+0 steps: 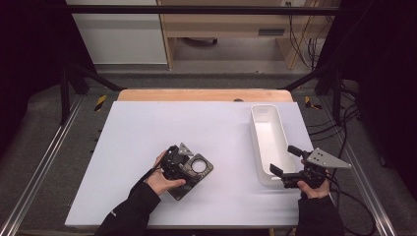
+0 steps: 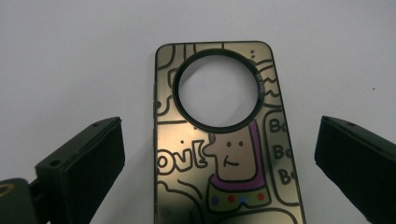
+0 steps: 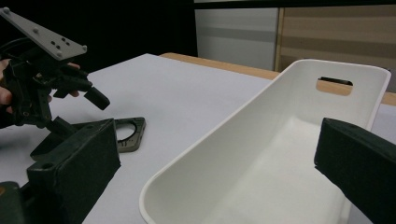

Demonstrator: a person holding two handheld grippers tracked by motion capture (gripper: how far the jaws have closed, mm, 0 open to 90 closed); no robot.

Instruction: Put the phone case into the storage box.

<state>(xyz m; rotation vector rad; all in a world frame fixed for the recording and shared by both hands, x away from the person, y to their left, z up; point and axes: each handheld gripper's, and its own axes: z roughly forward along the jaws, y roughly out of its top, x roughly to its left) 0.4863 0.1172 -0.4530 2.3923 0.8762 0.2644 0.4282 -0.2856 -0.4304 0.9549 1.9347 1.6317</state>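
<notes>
Two wide-open fingers of the left gripper [image 2: 219, 163] flank the phone case [image 2: 224, 140], which lies flat on the white tabletop [image 1: 137, 147] between them, touched by neither. Right gripper [image 3: 219, 172] fingers also gape wide and hold nothing, with the near end of the white bin [image 3: 261, 154] between them.

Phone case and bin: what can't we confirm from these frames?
- Phone case: near end cut off by the left gripper view's bottom edge; in the high view the left gripper covers part of it.
- White bin: near corner cut off in the right gripper view; the right gripper overlaps it in the high view.
</notes>
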